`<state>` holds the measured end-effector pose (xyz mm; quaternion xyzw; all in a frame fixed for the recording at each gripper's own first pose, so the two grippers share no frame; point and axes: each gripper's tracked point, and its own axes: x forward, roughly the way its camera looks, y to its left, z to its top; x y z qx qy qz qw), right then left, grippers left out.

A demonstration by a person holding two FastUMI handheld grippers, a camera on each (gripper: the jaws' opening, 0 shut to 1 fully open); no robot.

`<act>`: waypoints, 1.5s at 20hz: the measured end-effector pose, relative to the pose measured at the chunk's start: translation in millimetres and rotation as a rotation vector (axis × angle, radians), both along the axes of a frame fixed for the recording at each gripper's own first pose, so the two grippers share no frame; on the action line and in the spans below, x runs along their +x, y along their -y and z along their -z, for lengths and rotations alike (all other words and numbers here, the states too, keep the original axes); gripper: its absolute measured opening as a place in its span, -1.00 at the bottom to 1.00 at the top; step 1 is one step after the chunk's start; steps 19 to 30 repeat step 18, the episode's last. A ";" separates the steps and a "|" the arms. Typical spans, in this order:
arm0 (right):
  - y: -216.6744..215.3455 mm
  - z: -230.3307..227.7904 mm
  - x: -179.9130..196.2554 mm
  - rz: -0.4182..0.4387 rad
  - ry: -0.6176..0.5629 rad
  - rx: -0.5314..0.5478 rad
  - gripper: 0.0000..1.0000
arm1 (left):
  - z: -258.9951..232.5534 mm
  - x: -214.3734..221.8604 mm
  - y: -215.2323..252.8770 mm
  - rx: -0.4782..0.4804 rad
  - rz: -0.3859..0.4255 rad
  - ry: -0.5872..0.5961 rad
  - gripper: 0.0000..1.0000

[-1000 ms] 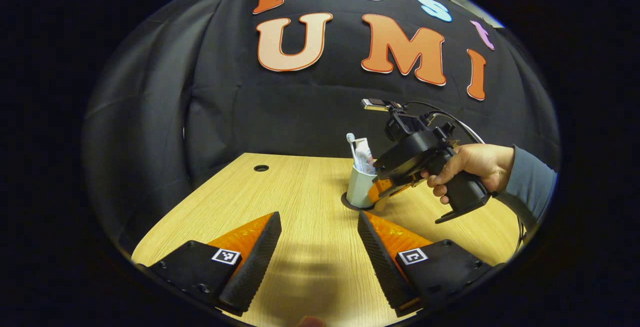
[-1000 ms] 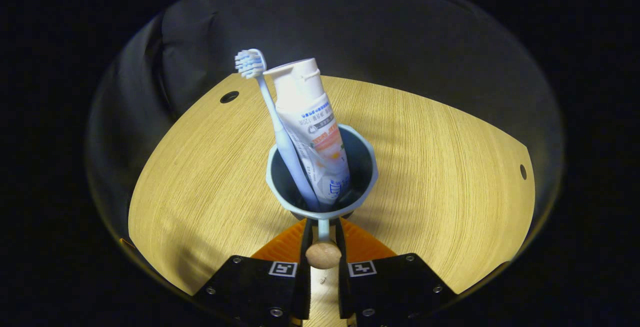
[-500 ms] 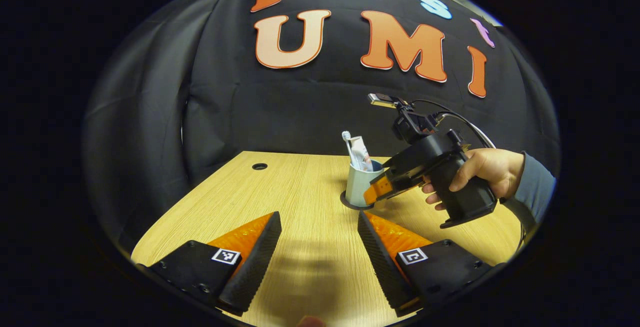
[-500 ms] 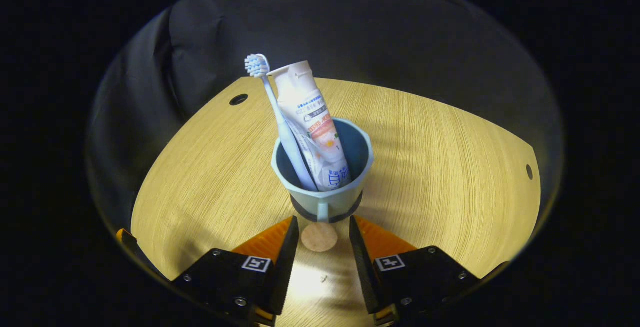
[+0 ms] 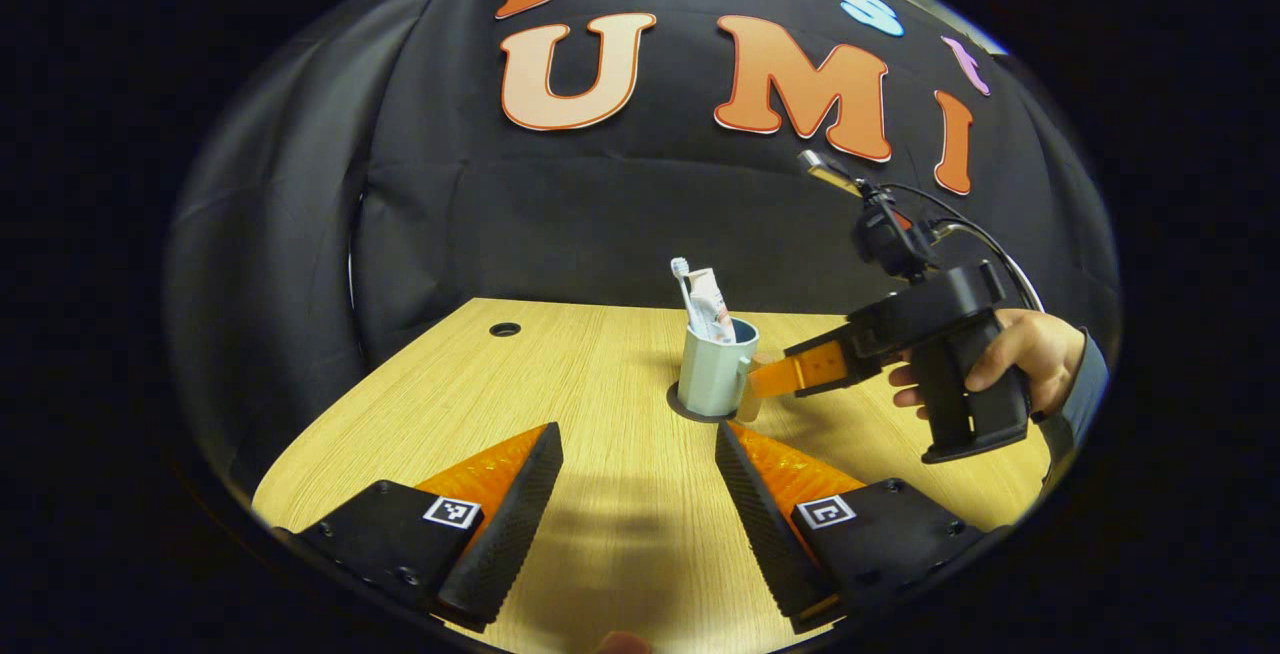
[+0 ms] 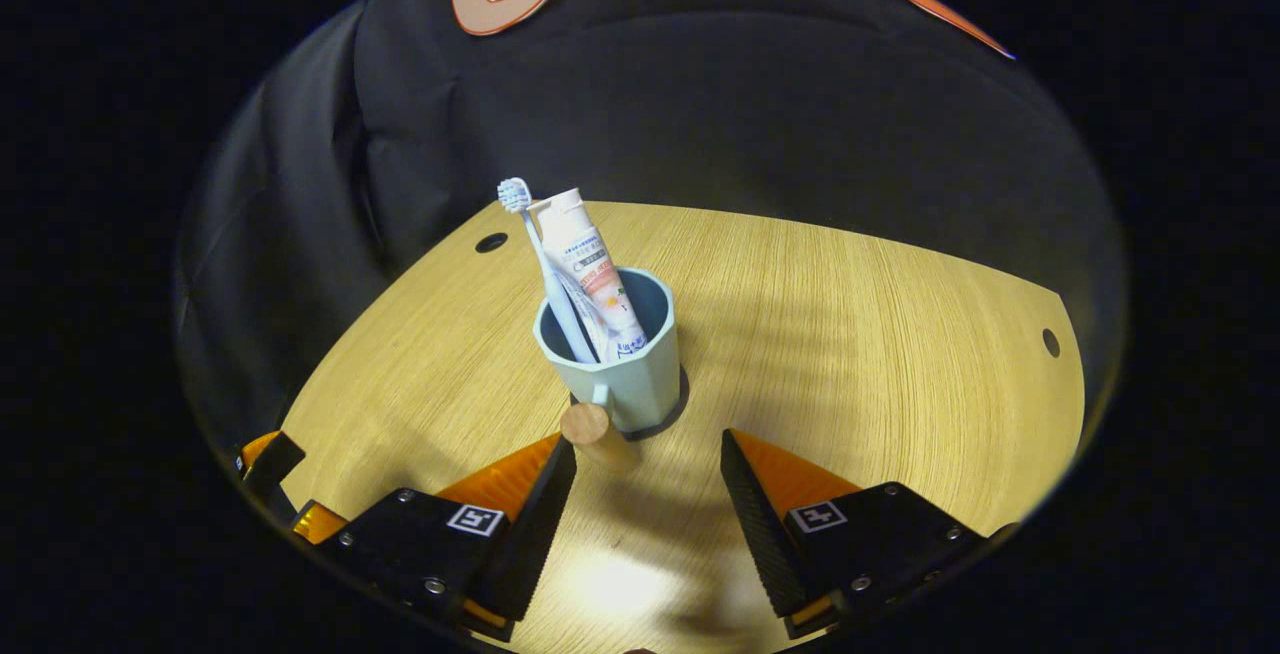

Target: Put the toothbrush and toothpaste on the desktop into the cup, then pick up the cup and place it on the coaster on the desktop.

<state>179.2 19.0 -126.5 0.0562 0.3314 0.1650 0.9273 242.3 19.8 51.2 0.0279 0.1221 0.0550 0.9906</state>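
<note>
One cup (image 6: 618,374) on its coaster (image 6: 668,416), just beyond the right hand-held gripper (image 6: 648,469), fingers apart.

In the middle of the right gripper view, the cup (image 6: 612,359) sits on the coaster (image 6: 672,406) on the surface (image 6: 850,334). The toothbrush (image 6: 535,254) and toothpaste (image 6: 590,264) stand in it, toothbrush on the left.

Wooden desktop (image 5: 600,414), black cloth wall (image 5: 600,214)
</note>
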 end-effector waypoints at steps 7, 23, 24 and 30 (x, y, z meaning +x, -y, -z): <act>65.0 -31.4 -15.1 0.116 0.186 0.017 0.80 | -11.8 8.8 24.9 0.003 0.045 0.043 0.98; 141.2 -56.3 -68.3 0.239 0.347 0.035 0.81 | -34.7 18.2 79.6 -0.005 0.135 0.096 0.97; 141.2 -56.3 -68.3 0.239 0.347 0.035 0.81 | -34.7 18.2 79.6 -0.005 0.135 0.096 0.97; 141.2 -56.3 -68.3 0.239 0.347 0.035 0.81 | -34.7 18.2 79.6 -0.005 0.135 0.096 0.97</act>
